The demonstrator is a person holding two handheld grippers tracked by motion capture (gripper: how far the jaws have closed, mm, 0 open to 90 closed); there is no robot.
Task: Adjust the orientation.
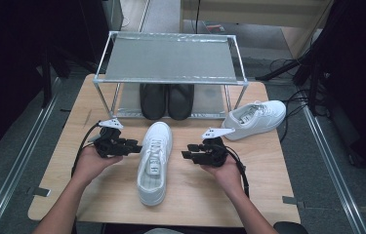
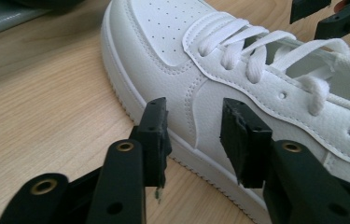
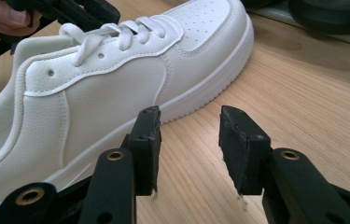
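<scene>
A white sneaker (image 1: pixel 154 163) lies on the wooden table (image 1: pixel 73 175), toe pointing away from me; it shows close up as the sneaker (image 2: pixel 238 74) in the left gripper view and the sneaker (image 3: pixel 107 79) in the right gripper view. My left gripper (image 1: pixel 134 147) is at its left side, open, jaws almost at the shoe's side panel (image 2: pixel 193 126). My right gripper (image 1: pixel 186 155) sits a short way off the shoe's right side, open and empty (image 3: pixel 189 140). A second white sneaker (image 1: pixel 254 118) lies at the back right.
A metal two-tier rack (image 1: pixel 171 58) stands at the back of the table, with a pair of black shoes (image 1: pixel 167 100) on its lower shelf. Cables trail from both grippers. Bare wood lies at the table's front and left.
</scene>
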